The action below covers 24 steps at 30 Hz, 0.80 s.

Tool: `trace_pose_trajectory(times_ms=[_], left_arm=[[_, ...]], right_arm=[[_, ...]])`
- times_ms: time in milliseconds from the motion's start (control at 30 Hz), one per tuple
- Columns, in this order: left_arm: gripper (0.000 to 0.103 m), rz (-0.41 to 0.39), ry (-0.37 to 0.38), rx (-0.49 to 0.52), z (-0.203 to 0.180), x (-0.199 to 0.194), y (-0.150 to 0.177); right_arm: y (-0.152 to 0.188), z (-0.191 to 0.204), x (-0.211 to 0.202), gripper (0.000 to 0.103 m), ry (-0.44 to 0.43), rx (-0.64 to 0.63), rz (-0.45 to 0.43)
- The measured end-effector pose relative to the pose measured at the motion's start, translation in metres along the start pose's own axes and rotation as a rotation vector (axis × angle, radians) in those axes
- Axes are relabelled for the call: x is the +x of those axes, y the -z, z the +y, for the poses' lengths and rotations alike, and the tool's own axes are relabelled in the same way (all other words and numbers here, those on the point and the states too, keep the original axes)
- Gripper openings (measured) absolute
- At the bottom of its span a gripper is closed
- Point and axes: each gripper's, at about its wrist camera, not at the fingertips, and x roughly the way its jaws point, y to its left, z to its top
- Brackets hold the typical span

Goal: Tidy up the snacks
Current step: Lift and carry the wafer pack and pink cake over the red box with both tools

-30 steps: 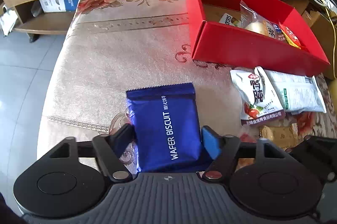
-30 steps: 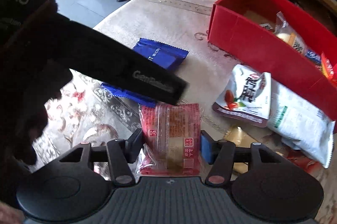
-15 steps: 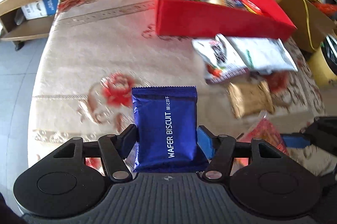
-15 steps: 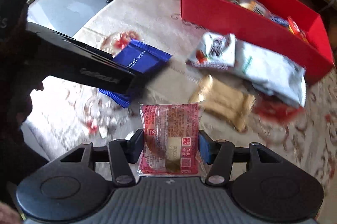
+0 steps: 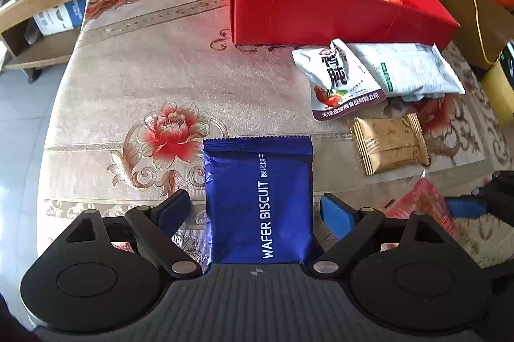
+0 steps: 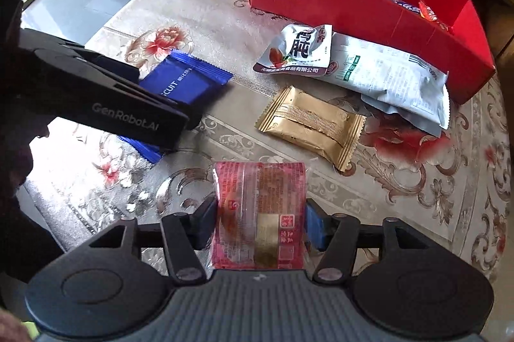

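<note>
My left gripper stands open around a blue wafer biscuit packet; there are gaps between both pads and the packet, which seems to rest on the table. My right gripper is shut on a red cake packet, held low over the table. The red box stands at the far side with several snacks inside. The blue packet and the left gripper's body show in the right wrist view at left.
A white-and-red snack bag, a pale green-printed bag and a gold packet lie before the box on the floral tablecloth. Shelves and cables stand behind. The table's left edge drops to tiled floor.
Both grippers pulled back from the box toward the near side. The left gripper's jaws opened off the blue packet. The right gripper stays shut on the red packet.
</note>
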Motion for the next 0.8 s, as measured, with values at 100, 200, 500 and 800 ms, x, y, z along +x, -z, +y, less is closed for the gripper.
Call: trace_pose_trajectory(times_ms=[100, 200, 500, 800], left_arm=[[0.086, -0.006, -0.022, 0.019, -0.004, -0.001, 0.003], [0.072, -0.017, -0.01, 0.034, -0.006, -0.005, 0.005], [0.069, -0.031, 0.024, 0.045, -0.012, -0.016, 0.01], [0.069, -0.07, 0.059, 0.052, -0.021, -0.028, 0.007]], right_arm=[[0.001, 0.004, 0.001, 0.065, 0.012, -0.017, -0.007], [0.003, 0.006, -0.001, 0.061, 0.022, -0.022, -0.012], [0.003, -0.002, -0.022, 0.061, 0.041, 0.027, -0.077], [-0.001, -0.017, -0.031, 0.061, 0.075, 0.089, -0.114]])
